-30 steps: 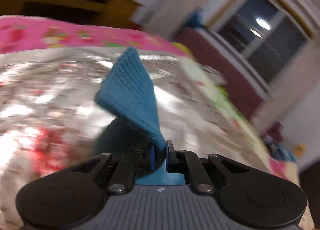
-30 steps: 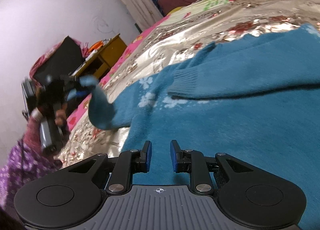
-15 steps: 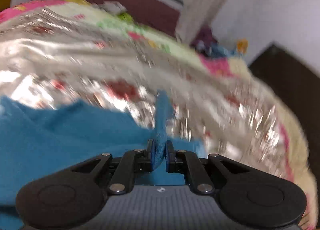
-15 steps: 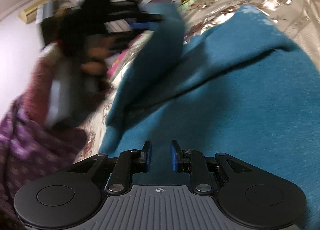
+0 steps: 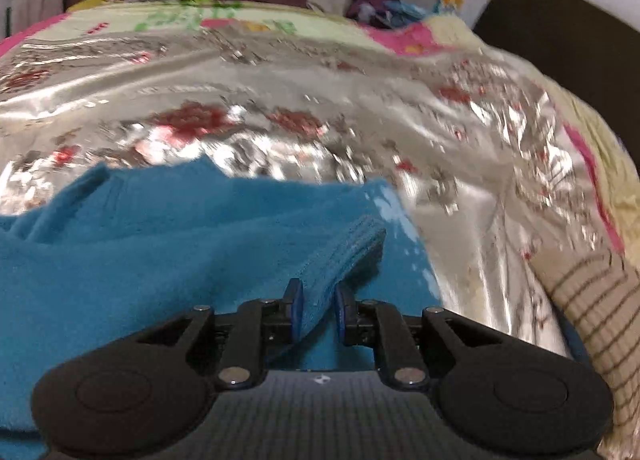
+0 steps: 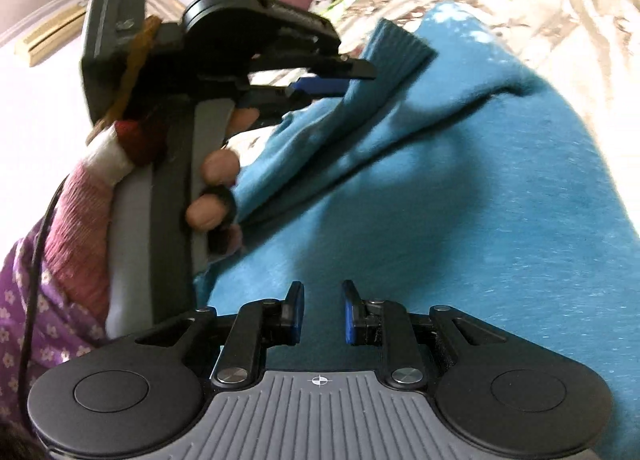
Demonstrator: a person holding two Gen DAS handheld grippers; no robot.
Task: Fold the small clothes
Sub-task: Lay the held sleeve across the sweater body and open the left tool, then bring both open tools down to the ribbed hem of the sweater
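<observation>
In your left wrist view, your left tool (image 5: 317, 308) is opening its jaws, the ribbed sleeve cuff (image 5: 352, 244) lying loose between them over the blue sweater (image 5: 120, 252) on the bed (image 5: 460, 163).

In your right wrist view, your right tool (image 6: 320, 312) stands slightly spread, pinching nothing, just above the sweater (image 6: 460, 240); your left tool (image 6: 344, 75) is ahead-left at the cuff (image 6: 400, 47).

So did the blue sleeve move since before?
Yes. The sleeve swung from the bed's left edge, over the sweater's body, carried by the left gripper.
</observation>
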